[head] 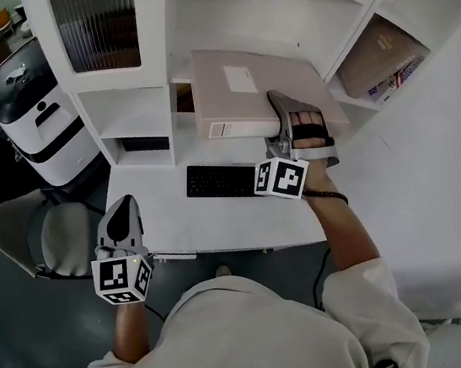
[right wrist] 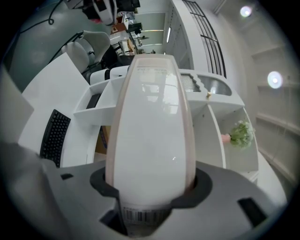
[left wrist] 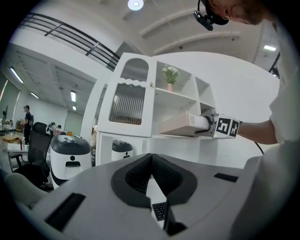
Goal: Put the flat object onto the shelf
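Note:
The flat object is a wide beige box (head: 242,88) with a white label on top and a barcode at its near end. My right gripper (head: 292,128) is shut on the box's near right edge and holds it level. The box's far end reaches into the middle opening of the white shelf unit (head: 130,108). In the right gripper view the box (right wrist: 150,136) fills the space between the jaws of the right gripper (right wrist: 150,190). From the left gripper view the box (left wrist: 180,124) hangs at shelf height. My left gripper (head: 124,212) is low at the desk's front left, shut and holding nothing.
A black keyboard (head: 220,180) lies on the white desk (head: 168,222) under the box. Books (head: 383,55) lean in the right compartment. A small plant (left wrist: 170,74) stands on an upper shelf. A white-and-black machine (head: 37,112) and a grey chair (head: 42,235) stand at the left.

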`<action>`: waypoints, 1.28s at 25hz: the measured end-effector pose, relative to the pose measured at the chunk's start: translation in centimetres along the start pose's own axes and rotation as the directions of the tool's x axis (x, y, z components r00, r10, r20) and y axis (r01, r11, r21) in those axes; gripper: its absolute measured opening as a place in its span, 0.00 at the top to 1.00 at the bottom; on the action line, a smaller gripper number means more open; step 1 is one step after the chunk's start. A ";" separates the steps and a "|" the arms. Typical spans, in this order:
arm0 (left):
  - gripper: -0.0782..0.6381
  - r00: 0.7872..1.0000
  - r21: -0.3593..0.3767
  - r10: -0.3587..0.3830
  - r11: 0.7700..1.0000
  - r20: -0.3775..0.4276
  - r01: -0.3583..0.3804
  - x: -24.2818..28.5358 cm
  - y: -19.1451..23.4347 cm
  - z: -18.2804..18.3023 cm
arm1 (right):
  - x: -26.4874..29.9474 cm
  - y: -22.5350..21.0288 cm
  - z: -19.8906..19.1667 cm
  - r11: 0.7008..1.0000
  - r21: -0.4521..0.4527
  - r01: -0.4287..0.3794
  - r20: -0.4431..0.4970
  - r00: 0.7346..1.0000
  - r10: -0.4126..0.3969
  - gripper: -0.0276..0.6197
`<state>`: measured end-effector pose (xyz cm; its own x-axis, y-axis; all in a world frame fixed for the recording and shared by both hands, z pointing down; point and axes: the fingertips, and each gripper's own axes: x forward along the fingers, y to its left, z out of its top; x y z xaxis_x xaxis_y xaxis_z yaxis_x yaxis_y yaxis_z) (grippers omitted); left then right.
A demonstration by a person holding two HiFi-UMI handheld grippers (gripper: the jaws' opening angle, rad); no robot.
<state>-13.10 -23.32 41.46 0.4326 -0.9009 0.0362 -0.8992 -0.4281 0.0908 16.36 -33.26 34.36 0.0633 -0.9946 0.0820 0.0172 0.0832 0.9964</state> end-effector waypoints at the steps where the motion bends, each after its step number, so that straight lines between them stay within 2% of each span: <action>1: 0.90 1.000 0.000 0.004 1.000 -0.001 -0.004 0.0 0.1 0.0 | 0.4 0.3 0.1 1.000 -0.015 -0.006 -0.004 1.000 0.006 0.54; 6: 0.90 1.000 -0.004 0.026 1.000 -0.003 -0.026 0.0 0.5 -0.2 | 1.8 0.8 0.6 0.999 -0.039 -0.036 -0.012 0.999 0.035 0.52; 17: 0.90 0.998 -0.015 0.055 0.998 -0.012 -0.055 0.1 0.9 -0.7 | 4.1 2.8 1.4 0.987 -0.030 -0.158 0.015 0.987 0.159 0.43; 25: 0.90 0.998 -0.016 0.066 0.998 -0.016 -0.066 0.5 0.7 -0.9 | 5.3 4.1 1.6 0.962 -0.009 -0.272 0.043 0.961 0.272 0.37; 32: 0.90 0.997 -0.015 0.075 0.997 -0.020 -0.075 0.9 0.6 -1.1 | 6.8 4.3 1.4 0.941 0.010 -0.339 0.059 0.939 0.338 0.33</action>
<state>-13.19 -24.36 42.63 0.3651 -0.9288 0.0632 -0.9281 -0.3579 0.1023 15.42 -39.78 39.24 0.0061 -0.9097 0.4151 -0.0150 0.4150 0.9097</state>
